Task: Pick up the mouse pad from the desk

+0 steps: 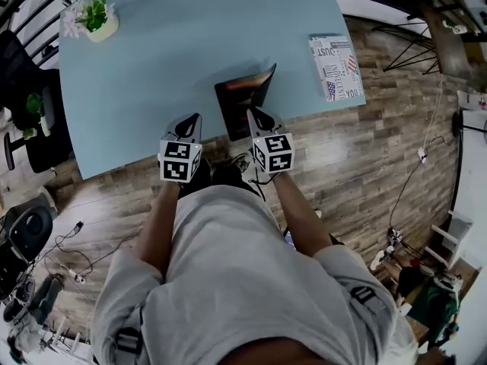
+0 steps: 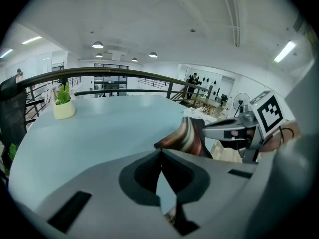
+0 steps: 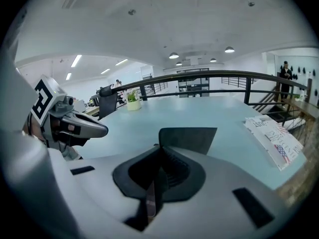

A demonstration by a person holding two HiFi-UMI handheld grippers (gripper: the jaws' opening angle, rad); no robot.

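The mouse pad (image 1: 240, 97) is a dark sheet with a brown, streaked face, and it curls up off the light blue desk (image 1: 175, 59) near the front edge. My right gripper (image 1: 258, 117) is shut on its near right edge. In the right gripper view the pad's grey underside (image 3: 187, 139) rises just beyond the jaws, with its edge pinched between them. My left gripper (image 1: 190, 122) hovers to the pad's left, apart from it. Its tips meet with nothing between them. In the left gripper view the bent pad (image 2: 187, 135) hangs from the right gripper (image 2: 208, 132).
A small potted plant (image 1: 97, 19) stands at the desk's far left corner. A printed magazine (image 1: 337, 67) lies at the right edge. Black chairs (image 1: 30, 112) stand to the left of the desk. Cables (image 1: 72, 261) trail over the wooden floor.
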